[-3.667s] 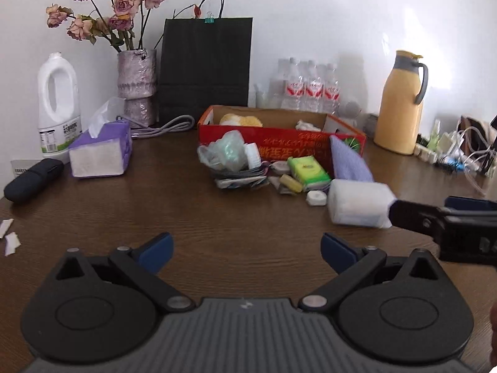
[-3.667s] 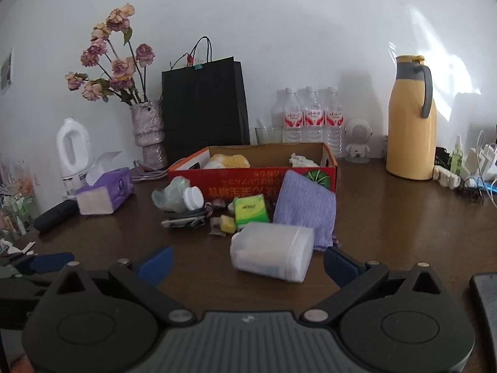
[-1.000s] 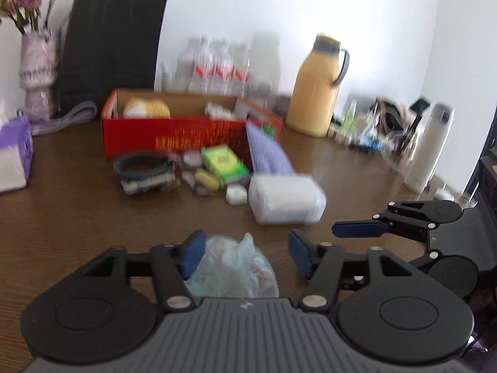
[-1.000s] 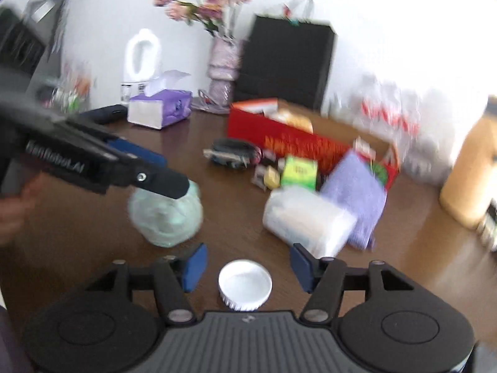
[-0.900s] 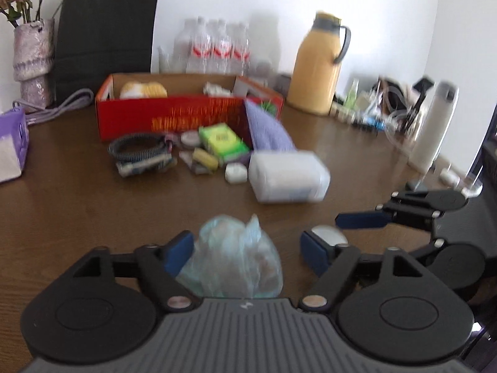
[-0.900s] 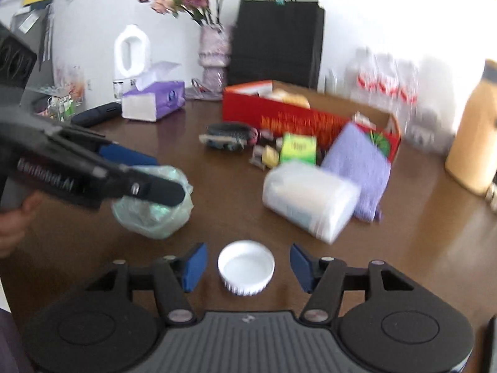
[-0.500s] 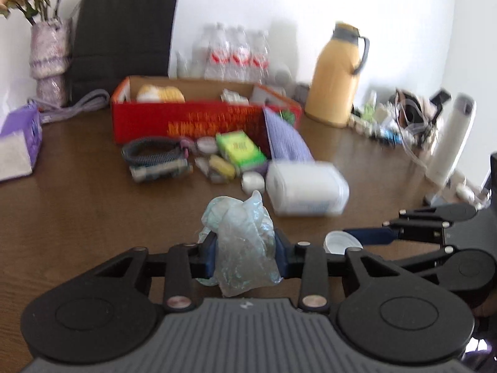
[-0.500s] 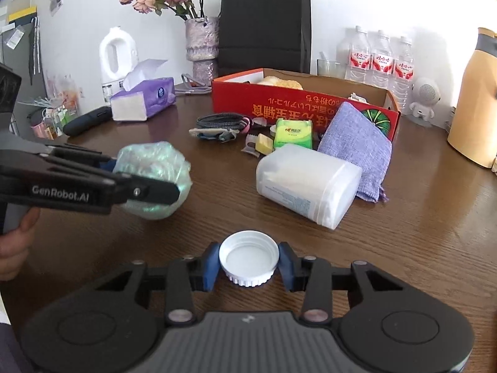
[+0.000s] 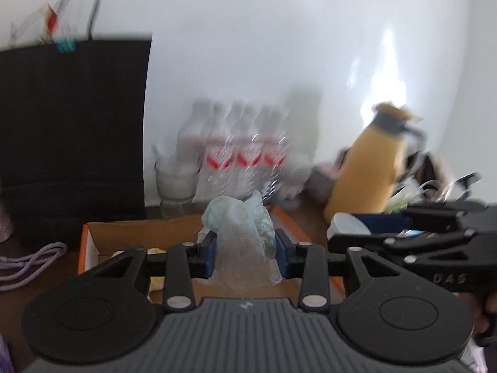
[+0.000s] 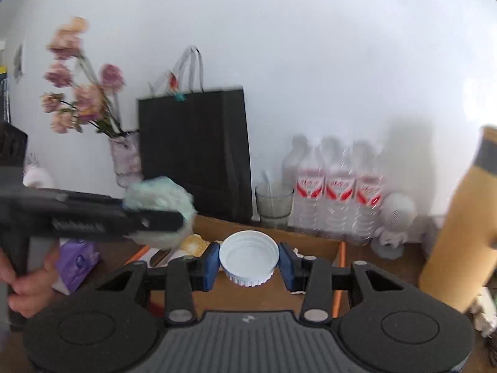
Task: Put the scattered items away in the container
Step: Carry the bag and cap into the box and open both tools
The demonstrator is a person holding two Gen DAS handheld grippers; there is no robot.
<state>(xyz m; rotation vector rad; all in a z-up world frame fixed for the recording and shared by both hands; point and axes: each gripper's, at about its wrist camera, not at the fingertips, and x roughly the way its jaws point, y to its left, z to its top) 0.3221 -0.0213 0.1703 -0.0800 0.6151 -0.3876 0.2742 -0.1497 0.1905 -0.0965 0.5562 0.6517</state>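
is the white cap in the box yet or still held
Held: the right gripper pinches the white cap between both fingers, above the open box.

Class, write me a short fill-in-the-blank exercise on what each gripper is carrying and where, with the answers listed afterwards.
1. The left gripper is shut on a crumpled plastic ____.
2. The right gripper grips a white ____ by its rim.
3. Both items are held above the open cardboard ____.
4. Behind the water bottles is a plain white ____.

Missing words: bag; cap; box; wall.

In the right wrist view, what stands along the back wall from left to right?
Flowers in a vase → black paper bag → glass → water bottles → small white figurine → yellow thermos jug.
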